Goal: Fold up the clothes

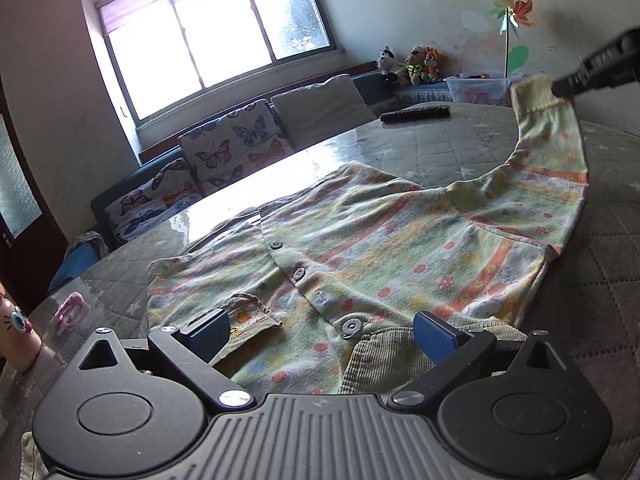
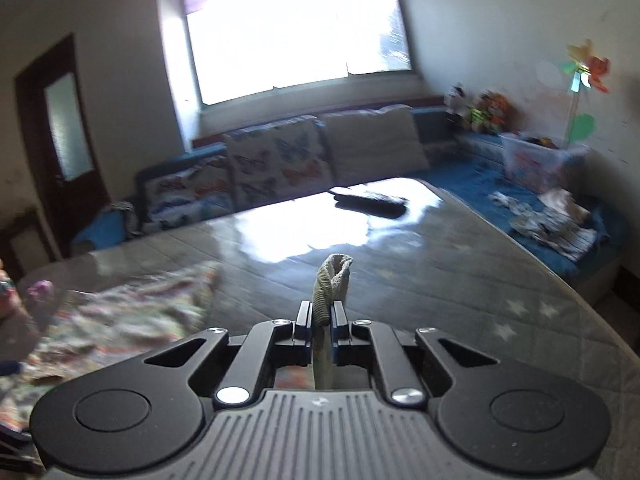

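A child's yellow-green top (image 1: 360, 248) with orange stripes and snap buttons lies spread on the quilted table (image 1: 440, 140). My left gripper (image 1: 322, 334) is open just above the collar end, one blue-padded finger on each side of the snap placket. One sleeve (image 1: 552, 160) is lifted up and to the far right. Its ribbed cuff (image 1: 532, 96) is pinched by my right gripper (image 1: 568, 84). In the right wrist view the right gripper (image 2: 324, 316) is shut on that cuff (image 2: 332, 284), which sticks up between the fingers. The rest of the top (image 2: 120, 312) is blurred at the left.
A black remote (image 1: 416, 113) lies on the far side of the table. A small pink object (image 1: 70, 308) sits near the left edge. Behind are a sofa with cushions (image 1: 232, 144), plush toys (image 1: 416, 66), a plastic box (image 1: 480, 88) and folded clothes (image 2: 552, 224).
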Demonstrator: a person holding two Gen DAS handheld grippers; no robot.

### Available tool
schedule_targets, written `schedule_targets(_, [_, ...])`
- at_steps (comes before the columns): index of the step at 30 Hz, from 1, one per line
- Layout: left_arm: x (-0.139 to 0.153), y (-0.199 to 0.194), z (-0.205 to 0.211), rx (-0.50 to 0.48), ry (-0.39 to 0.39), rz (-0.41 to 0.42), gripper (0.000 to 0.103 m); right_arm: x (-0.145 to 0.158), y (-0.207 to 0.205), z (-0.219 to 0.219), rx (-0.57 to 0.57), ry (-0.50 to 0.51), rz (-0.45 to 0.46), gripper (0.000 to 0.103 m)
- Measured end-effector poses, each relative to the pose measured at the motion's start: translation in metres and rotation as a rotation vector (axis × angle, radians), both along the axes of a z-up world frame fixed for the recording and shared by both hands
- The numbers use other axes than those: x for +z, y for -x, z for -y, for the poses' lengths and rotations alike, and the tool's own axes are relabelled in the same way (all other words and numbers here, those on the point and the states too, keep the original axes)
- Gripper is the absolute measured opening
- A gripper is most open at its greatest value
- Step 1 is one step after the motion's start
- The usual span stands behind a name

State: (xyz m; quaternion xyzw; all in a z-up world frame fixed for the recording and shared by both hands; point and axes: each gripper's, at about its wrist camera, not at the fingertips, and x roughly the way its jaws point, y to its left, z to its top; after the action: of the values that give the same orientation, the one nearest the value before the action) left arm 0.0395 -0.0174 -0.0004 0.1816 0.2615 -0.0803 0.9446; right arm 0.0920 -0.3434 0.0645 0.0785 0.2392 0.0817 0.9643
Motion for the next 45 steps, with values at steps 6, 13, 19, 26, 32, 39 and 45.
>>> schedule_targets(6, [0.003, 0.005, -0.013, 0.024, 0.024, 0.017, 0.100, 0.033, 0.002, -0.060, 0.194, -0.014, 0.066, 0.007])
schedule_targets(13, [0.006, 0.012, -0.027, 0.052, 0.052, 0.038, 0.101, 0.043, -0.002, -0.135, 0.399, 0.009, 0.072, 0.007])
schedule_targets(19, [0.009, 0.017, -0.041, 0.081, 0.070, 0.054, 0.101, 0.044, 0.002, -0.190, 0.530, 0.013, 0.052, 0.007])
schedule_targets(26, [0.009, 0.019, -0.056, 0.121, 0.078, 0.058, 0.101, 0.037, 0.009, -0.223, 0.643, -0.024, 0.017, 0.008])
schedule_targets(32, [0.009, 0.021, -0.060, 0.130, 0.078, 0.057, 0.101, 0.029, 0.015, -0.223, 0.680, -0.031, -0.018, 0.017])
schedule_targets(39, [0.013, 0.027, -0.062, 0.131, 0.081, 0.064, 0.101, 0.008, 0.014, -0.191, 0.614, 0.051, -0.079, 0.021])
schedule_targets(45, [0.015, 0.024, -0.063, 0.137, 0.079, 0.066, 0.101, -0.031, 0.006, -0.158, 0.507, 0.118, -0.196, 0.021])
